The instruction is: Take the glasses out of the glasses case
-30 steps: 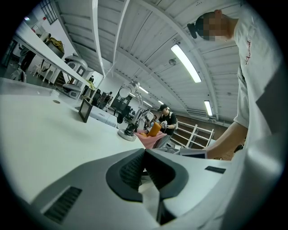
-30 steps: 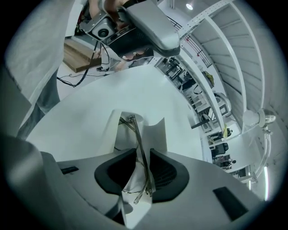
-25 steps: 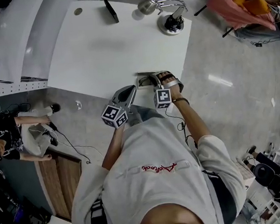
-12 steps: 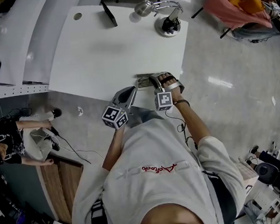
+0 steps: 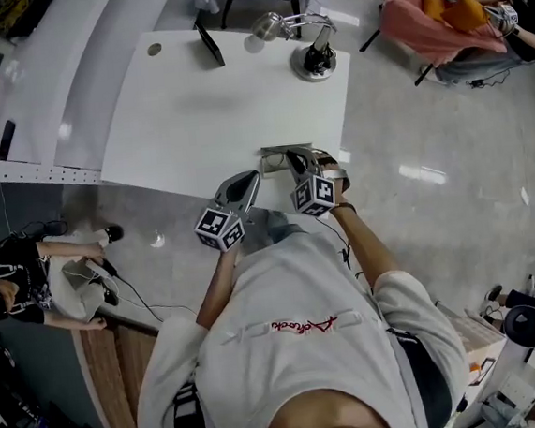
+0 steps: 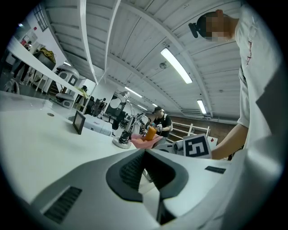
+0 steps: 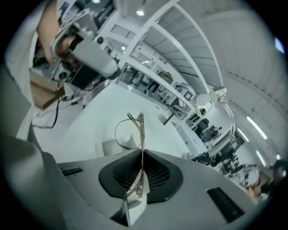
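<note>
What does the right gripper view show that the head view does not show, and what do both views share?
Only the right gripper view shows the glasses. They are thin-framed and pinched edge-on between the shut jaws of the right gripper, above the white table. Only the head view shows the marker cube on that gripper and the round hole near the table's far corner; the glasses are too small to make out there. Both views show the white table and the left gripper.
</note>
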`<state>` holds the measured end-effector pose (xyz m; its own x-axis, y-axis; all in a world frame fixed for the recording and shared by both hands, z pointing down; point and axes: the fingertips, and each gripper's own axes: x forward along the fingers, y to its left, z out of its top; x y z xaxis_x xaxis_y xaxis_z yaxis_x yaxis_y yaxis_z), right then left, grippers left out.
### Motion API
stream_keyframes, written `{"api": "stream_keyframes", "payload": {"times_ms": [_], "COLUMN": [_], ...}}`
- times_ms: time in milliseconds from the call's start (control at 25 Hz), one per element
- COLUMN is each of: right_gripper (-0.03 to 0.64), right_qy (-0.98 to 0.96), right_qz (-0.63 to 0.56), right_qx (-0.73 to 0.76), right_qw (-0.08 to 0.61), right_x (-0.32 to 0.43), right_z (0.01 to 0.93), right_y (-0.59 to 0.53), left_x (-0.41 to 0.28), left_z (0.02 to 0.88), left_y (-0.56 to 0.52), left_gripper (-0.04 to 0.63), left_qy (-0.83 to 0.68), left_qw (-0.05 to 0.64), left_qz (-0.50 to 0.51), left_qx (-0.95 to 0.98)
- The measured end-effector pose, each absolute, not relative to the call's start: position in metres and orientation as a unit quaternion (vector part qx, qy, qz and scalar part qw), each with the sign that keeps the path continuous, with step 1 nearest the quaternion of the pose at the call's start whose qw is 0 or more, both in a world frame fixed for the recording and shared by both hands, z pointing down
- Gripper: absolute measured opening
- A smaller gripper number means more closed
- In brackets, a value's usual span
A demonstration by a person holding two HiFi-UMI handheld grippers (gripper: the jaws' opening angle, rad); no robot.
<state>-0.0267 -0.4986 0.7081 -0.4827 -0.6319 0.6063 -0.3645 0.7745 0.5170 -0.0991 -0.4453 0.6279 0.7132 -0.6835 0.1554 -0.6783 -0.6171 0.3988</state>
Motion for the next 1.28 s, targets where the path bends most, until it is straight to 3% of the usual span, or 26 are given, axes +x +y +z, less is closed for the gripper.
{"api": "stream_keyframes", "payload": {"times_ms": [160, 320, 520, 1280], "right_gripper": [0.023, 0.023, 0.023, 0.023], "right_qy": [-0.87, -0.875, -0.87, -0.871], "right_qz": [-0.039, 0.099, 0.175, 0.12], "right_qx": [0.385, 0.45, 0.461, 0.475], "right_qw": [0.305, 0.15, 0.007, -0.023], "right_x": [-0.019, -0.005, 0.007, 0.003], "right_z": [0.681, 0.647, 0.616, 0.584], "right_y": [-0.503, -0.505, -0.498, -0.331], "left_x": [-0.101, -0.103, -0.103, -0.106], "left_z": [0.615, 0.608, 0.601, 0.588], "left_y": [-0.438, -0.429, -0.417, -0.295], "left_gripper": [0.026, 0.026, 0.025, 0.025], "left_qy": [-0.376, -0.375, -0.37, -0.364], "left_qw": [0.206, 0.194, 0.179, 0.155], "left_qz": [-0.01, -0.011, -0.019, -0.033], "left_qx": [0.903, 0.906, 0.911, 0.918]}}
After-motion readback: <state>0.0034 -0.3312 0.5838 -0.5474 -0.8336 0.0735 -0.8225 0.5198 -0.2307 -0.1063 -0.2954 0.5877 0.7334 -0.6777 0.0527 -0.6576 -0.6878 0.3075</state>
